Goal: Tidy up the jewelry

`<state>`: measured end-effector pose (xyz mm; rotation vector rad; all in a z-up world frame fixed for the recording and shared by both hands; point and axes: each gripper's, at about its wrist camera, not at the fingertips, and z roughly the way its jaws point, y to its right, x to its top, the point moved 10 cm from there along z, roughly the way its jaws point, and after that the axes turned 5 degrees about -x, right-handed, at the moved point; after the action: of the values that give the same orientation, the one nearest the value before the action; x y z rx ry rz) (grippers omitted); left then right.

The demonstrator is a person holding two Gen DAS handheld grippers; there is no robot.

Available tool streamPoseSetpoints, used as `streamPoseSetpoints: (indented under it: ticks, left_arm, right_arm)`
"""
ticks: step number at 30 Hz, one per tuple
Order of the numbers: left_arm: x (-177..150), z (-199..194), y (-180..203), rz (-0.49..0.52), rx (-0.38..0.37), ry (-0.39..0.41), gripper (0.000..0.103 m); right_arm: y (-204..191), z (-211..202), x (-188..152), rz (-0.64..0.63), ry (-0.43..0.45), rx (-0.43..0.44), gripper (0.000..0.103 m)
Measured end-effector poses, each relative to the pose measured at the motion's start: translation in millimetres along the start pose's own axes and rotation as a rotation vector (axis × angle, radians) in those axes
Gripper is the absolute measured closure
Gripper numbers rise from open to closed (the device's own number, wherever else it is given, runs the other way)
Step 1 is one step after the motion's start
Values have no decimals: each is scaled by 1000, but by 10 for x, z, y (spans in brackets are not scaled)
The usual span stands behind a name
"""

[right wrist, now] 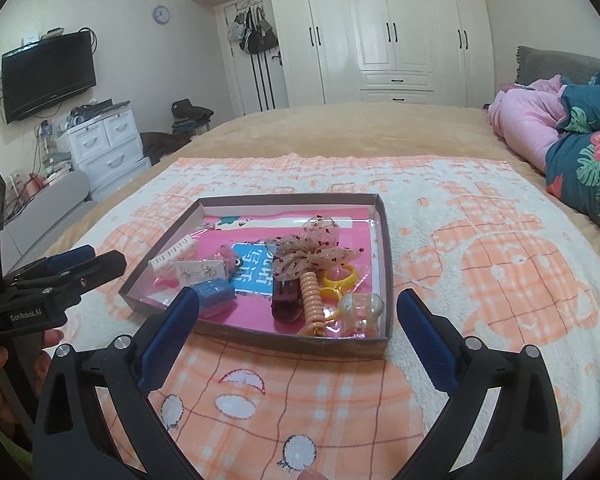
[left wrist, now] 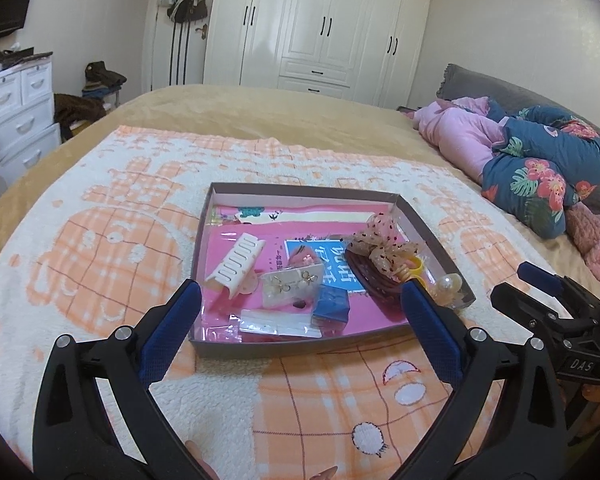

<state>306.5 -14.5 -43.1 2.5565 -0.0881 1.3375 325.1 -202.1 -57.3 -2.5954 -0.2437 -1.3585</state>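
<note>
- Left claw [left wrist: 300, 312]: jaws spread wide, holding nothing, poised over the near edge of the cardboard tray [left wrist: 300, 347].
- Right claw [right wrist: 298, 312]: jaws likewise apart and empty, facing the tray's near right corner.
- The tray rests on an orange-and-white towel [left wrist: 100, 240] spread over the bed; all jewelry lies inside it.
- Contents: white hair claw clip [left wrist: 236, 266], earring card [left wrist: 290, 286], blue box [left wrist: 330, 304], spotted mesh bow [left wrist: 380, 246], yellow ring [right wrist: 340, 276], coiled hair tie [right wrist: 311, 292], pearl-like ornament [right wrist: 360, 306].
- Recommended: select one item per claw; descend vertically and close on the rigid body, not on loose mesh.
- The items crowd together; likely risk is dragging a neighbour.
- Right wrist view alone shows the coiled hair tie and ring clearly.
- Left wrist view alone shows the flat clear packet [left wrist: 278, 325] at the near wall.
</note>
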Motion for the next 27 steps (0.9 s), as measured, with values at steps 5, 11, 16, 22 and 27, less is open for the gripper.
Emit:
streamPoseSetpoints:
  ticks: [5,11,16,22,27]
  left_arm:
    - [-26,-93,19,9,2,12,11]
    - [-111,-185,37,13,-1,14,11]
    - [-214,-248,45,25,13,7,11]
    - [-300,-348,46,28,23,15,11]
    - [-396,-423,52,32,25,15,11]
  right_arm:
    - [40,-94,-37,13,14,-9,7]
    - [63,-218,-102,16,29,-28,7]
    - [76,-305,-167,18,38,-44,7]
    - [87,-404,-237,22,49,-60,6]
    - [94,-491,-301,26,58,-69,6]
